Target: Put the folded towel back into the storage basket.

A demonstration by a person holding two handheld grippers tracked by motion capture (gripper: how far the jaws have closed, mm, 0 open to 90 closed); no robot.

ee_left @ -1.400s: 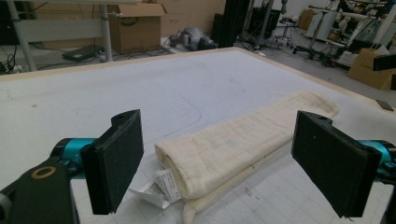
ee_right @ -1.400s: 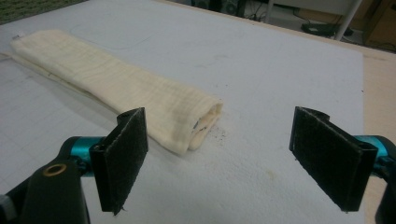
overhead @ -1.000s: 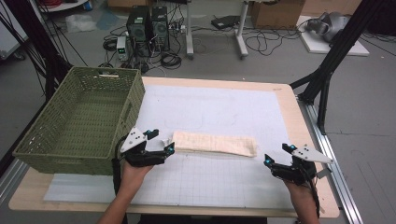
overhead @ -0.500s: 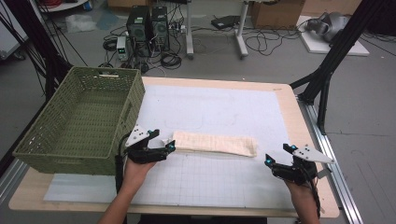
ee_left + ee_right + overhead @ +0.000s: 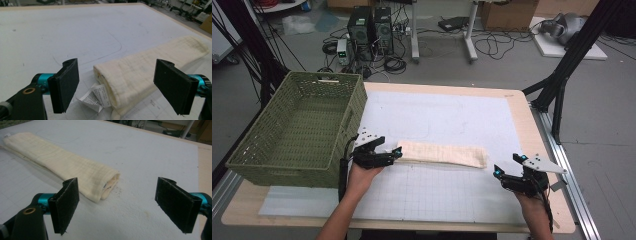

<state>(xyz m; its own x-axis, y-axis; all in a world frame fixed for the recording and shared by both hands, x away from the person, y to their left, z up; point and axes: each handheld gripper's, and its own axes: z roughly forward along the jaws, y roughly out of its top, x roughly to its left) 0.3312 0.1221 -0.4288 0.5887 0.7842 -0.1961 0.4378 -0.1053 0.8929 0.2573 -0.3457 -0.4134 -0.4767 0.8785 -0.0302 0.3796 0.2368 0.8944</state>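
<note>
The towel point(image 5: 443, 154) is cream, the basket point(image 5: 292, 131) is green and woven, the mat point(image 5: 452, 120) is white with thin grid lines

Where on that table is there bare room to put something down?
The widest bare patch is the white mat beyond the folded towel, running to the far edge. Another lies on the near side of the towel, between the left tongs and right tongs. It is crowded at the left, where the green basket sits beside the left tongs.
</note>
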